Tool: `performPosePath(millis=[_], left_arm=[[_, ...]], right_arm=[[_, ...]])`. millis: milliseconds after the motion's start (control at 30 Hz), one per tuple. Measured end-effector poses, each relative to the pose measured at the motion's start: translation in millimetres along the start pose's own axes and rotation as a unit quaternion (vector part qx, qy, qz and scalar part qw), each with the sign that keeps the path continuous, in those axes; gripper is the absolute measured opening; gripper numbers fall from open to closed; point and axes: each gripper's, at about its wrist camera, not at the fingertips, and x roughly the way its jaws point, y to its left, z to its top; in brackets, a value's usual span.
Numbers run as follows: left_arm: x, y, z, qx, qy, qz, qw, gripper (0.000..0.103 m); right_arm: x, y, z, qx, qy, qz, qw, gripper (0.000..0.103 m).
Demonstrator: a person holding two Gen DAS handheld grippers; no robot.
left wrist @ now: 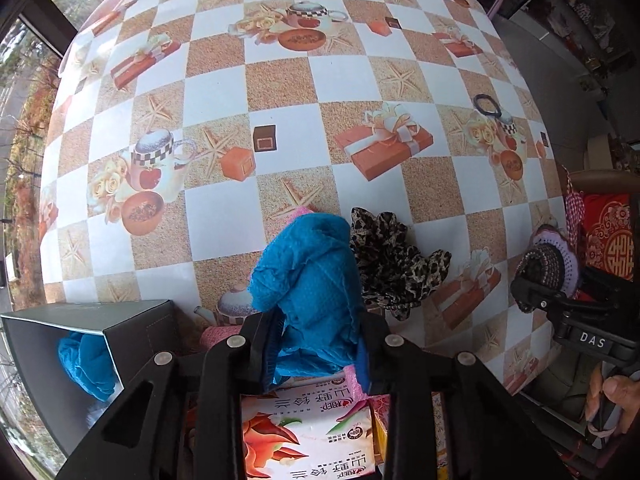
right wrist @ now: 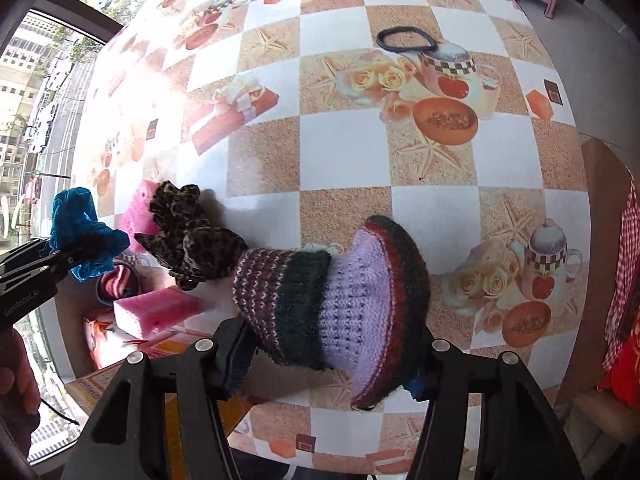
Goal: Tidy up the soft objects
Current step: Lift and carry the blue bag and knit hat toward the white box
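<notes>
My left gripper (left wrist: pixel 320 354) is shut on a blue cloth (left wrist: pixel 310 276), which hangs bunched above the checked tablecloth (left wrist: pixel 280 92). Beside it on the table lies a leopard-print scrunchie (left wrist: pixel 394 264). My right gripper (right wrist: pixel 328 364) is shut on a knitted lilac, dark green and red piece (right wrist: pixel 340 296), held just above the table. In the right wrist view the scrunchie (right wrist: pixel 192 236) lies left of the knit, and the left gripper (right wrist: pixel 60 258) with the blue cloth (right wrist: pixel 80 224) shows at the far left. A thin black hair band (right wrist: pixel 406 38) rests farther back.
A dark open box (left wrist: pixel 84 344) at the lower left holds another blue cloth (left wrist: pixel 86 364). Pink sponges (right wrist: pixel 156 312) and a printed packet (left wrist: pixel 308 432) lie near the table's front edge. A chair with red fabric (left wrist: pixel 608 232) stands at the right.
</notes>
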Motion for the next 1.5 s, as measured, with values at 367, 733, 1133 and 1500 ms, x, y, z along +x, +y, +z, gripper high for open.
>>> performPosePath(millis=[367, 733, 1133, 1500], left_arm=[[-39, 12, -20, -0.011, -0.042, 0.002, 0.9991, 0.033], [-70, 24, -47, -0.022, -0.071, -0.004, 0.9972, 0.033], [-87, 36, -76, -0.029, -0.088, -0.014, 0.9956, 0.033], [-103, 61, -96, -0.06, -0.11, -0.016, 0.992, 0.033]], right_arm=[[-42, 90, 23, -0.047, -0.037, 0.021, 0.998, 0.061], [-58, 155, 24, -0.101, -0.066, 0.029, 0.992, 0.061], [-74, 190, 14, -0.131, -0.075, 0.023, 0.988, 0.061], [-71, 242, 1, -0.174, -0.069, 0.031, 0.982, 0.061]])
